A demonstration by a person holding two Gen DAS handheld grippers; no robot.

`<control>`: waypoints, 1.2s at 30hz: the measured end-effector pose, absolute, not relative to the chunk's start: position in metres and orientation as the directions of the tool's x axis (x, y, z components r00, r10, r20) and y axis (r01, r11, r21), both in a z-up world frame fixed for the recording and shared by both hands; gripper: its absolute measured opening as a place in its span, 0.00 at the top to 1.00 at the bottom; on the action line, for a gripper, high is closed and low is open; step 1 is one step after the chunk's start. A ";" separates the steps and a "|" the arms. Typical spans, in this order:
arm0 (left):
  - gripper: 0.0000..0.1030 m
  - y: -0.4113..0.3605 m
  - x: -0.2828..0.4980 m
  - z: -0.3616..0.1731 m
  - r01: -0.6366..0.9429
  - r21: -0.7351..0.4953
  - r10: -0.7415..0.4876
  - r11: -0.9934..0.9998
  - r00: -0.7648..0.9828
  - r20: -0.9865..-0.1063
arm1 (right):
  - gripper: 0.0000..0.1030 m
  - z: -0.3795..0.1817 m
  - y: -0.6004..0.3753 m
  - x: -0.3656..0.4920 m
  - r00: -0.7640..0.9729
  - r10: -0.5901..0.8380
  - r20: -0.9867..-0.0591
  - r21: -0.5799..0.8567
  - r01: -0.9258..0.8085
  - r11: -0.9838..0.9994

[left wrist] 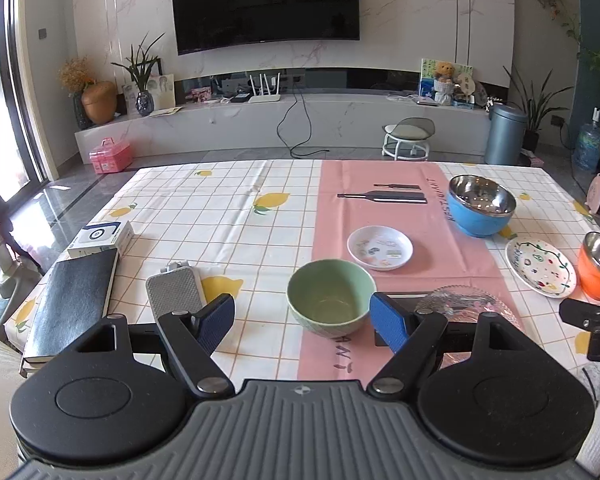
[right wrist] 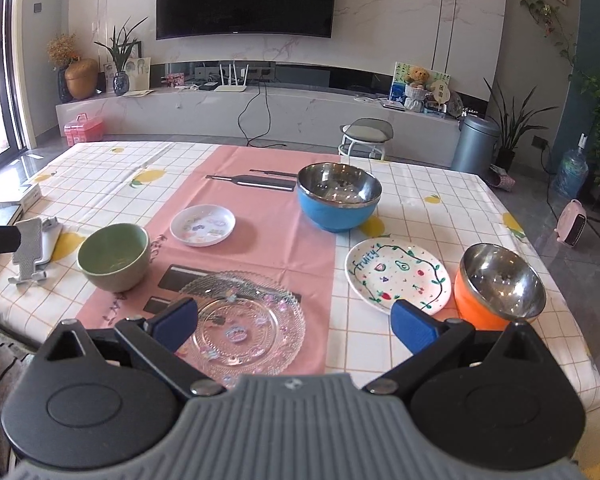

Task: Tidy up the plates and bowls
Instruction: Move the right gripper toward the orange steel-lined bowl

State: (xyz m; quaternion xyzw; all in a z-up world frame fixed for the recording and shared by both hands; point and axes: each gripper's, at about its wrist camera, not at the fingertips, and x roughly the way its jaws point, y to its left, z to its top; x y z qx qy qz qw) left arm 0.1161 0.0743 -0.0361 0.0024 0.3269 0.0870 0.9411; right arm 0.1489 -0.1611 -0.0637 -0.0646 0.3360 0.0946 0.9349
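The left gripper (left wrist: 302, 322) is spread wide with nothing between its blue pads, and the green bowl (left wrist: 331, 298) stands on the table just ahead of it, in line with the gap. The right gripper (right wrist: 294, 326) is likewise released and empty; the clear glass plate (right wrist: 244, 322) lies flat just in front of its left pad, and the painted "Fruity" plate (right wrist: 396, 276) lies just beyond its right pad.

Further out, the orange steel-lined bowl (right wrist: 496, 292) sits just beside the painted plate, near the right edge of the table (right wrist: 460, 200). A small white dish (right wrist: 202, 225) rests on the pink placemat (right wrist: 260, 248) beyond the green bowl, and the blue steel-lined bowl (right wrist: 338, 200) stands well behind it at the mat's far right edge. Left of the green bowl are a grey phone stand (left wrist: 174, 292), a black notebook (left wrist: 72, 300) and a white box (left wrist: 102, 238)
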 end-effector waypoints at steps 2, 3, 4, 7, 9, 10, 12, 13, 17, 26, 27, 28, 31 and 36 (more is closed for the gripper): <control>0.12 0.077 0.128 -0.034 -0.153 0.061 0.158 0.986 0.768 -0.621 | 0.02 -0.061 -0.164 0.162 0.749 0.146 -0.646 -0.034 -0.219 0.975; 0.12 0.077 0.134 -0.033 -0.139 0.057 0.144 0.989 0.766 -0.627 | 0.02 -0.060 -0.165 0.172 0.742 0.158 -0.652 -0.013 -0.219 0.976; 0.12 0.078 0.142 -0.032 -0.115 0.046 0.118 0.992 0.763 -0.636 | 0.02 -0.059 -0.166 0.180 0.734 0.170 -0.657 0.003 -0.223 0.975; 0.12 0.074 0.168 -0.037 -0.016 -0.018 -0.001 1.000 0.736 -0.677 | 0.02 -0.058 -0.164 0.206 0.714 0.186 -0.675 0.034 -0.221 0.975; 0.12 0.072 0.185 -0.045 0.029 -0.087 -0.083 0.996 0.698 -0.712 | 0.02 -0.062 -0.160 0.222 0.710 0.185 -0.680 0.039 -0.218 0.975; 0.14 0.071 0.193 -0.050 0.041 -0.122 -0.118 0.992 0.677 -0.727 | 0.02 -0.065 -0.160 0.230 0.706 0.179 -0.686 0.039 -0.210 0.977; 0.19 0.067 0.207 -0.064 0.064 -0.177 -0.177 0.982 0.629 -0.757 | 0.03 -0.075 -0.160 0.242 0.694 0.166 -0.700 0.048 -0.186 0.981; 0.21 0.065 0.214 -0.072 0.073 -0.191 -0.197 0.979 0.597 -0.778 | 0.03 -0.081 -0.161 0.248 0.683 0.159 -0.712 0.057 -0.170 0.984; 0.33 0.051 0.227 -0.104 0.127 -0.183 -0.222 0.975 0.492 -0.842 | 0.12 -0.112 -0.171 0.261 0.607 0.170 -0.776 0.122 -0.120 0.985; 0.35 0.043 0.224 -0.110 0.175 -0.123 -0.198 0.977 0.520 -0.831 | 0.32 -0.144 -0.190 0.270 0.476 0.279 -0.834 0.280 -0.069 0.957; 0.35 0.044 0.227 -0.108 0.168 -0.131 -0.200 0.977 0.520 -0.830 | 0.32 -0.145 -0.191 0.270 0.471 0.283 -0.836 0.286 -0.066 0.956; 0.35 0.045 0.229 -0.107 0.164 -0.135 -0.202 0.977 0.523 -0.828 | 0.32 -0.146 -0.192 0.273 0.465 0.287 -0.838 0.291 -0.064 0.955; 0.35 0.046 0.235 -0.097 0.167 -0.135 -0.205 0.977 0.535 -0.820 | 0.34 -0.139 -0.195 0.279 0.489 0.276 -0.827 0.280 -0.067 0.958; 0.35 0.046 0.251 -0.076 0.134 -0.163 -0.211 0.977 0.556 -0.804 | 0.24 -0.098 -0.212 0.301 0.595 0.197 -0.779 0.228 -0.024 0.973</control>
